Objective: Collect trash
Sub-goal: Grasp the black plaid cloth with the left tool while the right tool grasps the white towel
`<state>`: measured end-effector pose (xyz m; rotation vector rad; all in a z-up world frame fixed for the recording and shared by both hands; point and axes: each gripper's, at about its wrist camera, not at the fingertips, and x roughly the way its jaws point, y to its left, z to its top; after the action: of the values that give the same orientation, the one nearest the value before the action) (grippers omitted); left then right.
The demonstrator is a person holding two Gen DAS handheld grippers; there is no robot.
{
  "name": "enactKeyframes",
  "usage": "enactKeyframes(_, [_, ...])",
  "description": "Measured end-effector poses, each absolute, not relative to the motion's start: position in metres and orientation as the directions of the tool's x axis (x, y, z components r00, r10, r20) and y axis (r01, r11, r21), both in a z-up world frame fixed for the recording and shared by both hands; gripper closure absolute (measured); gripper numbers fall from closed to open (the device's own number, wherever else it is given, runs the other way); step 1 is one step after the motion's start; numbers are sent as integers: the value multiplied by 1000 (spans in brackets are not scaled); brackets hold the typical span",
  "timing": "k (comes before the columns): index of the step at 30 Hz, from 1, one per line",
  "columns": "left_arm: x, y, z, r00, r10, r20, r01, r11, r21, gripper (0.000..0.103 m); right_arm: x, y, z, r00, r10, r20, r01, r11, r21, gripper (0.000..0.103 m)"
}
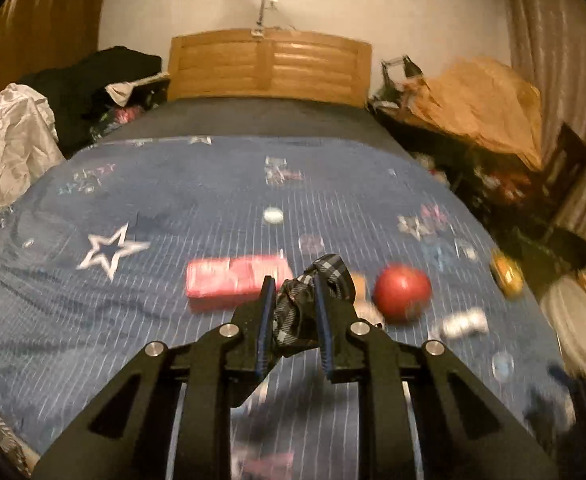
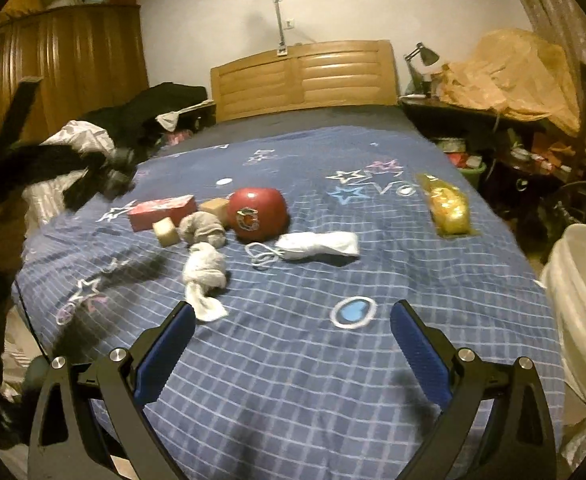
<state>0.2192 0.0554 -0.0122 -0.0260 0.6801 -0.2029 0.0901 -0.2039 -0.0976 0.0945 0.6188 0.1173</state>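
2 hand-held grippers, left hand-held gripper (image 1: 293, 292) clamping plaid cloth (image 1: 311, 300), right hand-held gripper (image 2: 293, 328) wide apart

Two socks (image 2: 203, 226), two blocks (image 2: 168, 231), one red ball (image 2: 257, 213).

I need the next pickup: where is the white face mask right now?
In the right wrist view the white face mask lies mid-bed, just in front of the red apple, left of the yellow packet.
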Motion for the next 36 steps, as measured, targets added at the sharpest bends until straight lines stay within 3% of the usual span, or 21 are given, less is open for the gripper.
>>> enactKeyframes(4, [194, 73, -42, 689, -204, -696, 179, 978, -109, 85, 115, -191, -101, 765, 213, -607, -135, 976, 173, 5])
enactKeyframes(10, [198, 88, -100, 618, -123, -777, 96, 992, -80, 80, 172, -150, -121, 677, 280, -680, -208, 960, 188, 6])
enactKeyframes(12, [196, 98, -96, 618, -122, -777, 82, 993, -91, 63, 182, -139, -127, 653, 295, -698, -225, 955, 193, 6])
enactKeyframes(15, [182, 118, -70, 694, -139, -707, 108, 990, -88, 38, 195, -124, -135, 630, 296, -718, -242, 953, 180, 6])
enactKeyframes(17, [174, 131, -54, 736, -142, -661, 142, 988, -54, 37, 201, -116, -141, 607, 296, -737, -250, 952, 177, 7])
enactKeyframes(21, [162, 142, -50, 771, -205, -603, 338, 934, 115, 37, 211, -106, -156, 556, 317, -768, -243, 946, 214, 15])
enactKeyframes(24, [165, 134, -66, 738, -223, -637, 432, 881, 192, 37, 214, -103, -158, 553, 312, -773, -233, 948, 217, 18])
enactKeyframes(26, [172, 126, -79, 705, -236, -668, 469, 862, 190, 37, 217, -100, -159, 553, 307, -775, -224, 950, 217, 28])
enactKeyframes(30, [186, 105, -118, 675, -181, -715, 493, 832, 255, 37, 224, -100, -164, 549, 300, -780, -201, 953, 225, 38])
enactKeyframes(31, [192, 103, -129, 663, -158, -732, 487, 833, 262, 40, 223, -102, -164, 551, 298, -780, -198, 954, 225, 44])
enactKeyframes(33, [197, 104, -143, 629, -151, -763, 491, 838, 239, 71, 224, -104, -165, 552, 295, -780, -191, 955, 226, 55])
enactKeyframes(36, [193, 106, -146, 635, -142, -759, 444, 872, 208, 83, 222, -107, -165, 556, 305, -773, -197, 952, 234, 71])
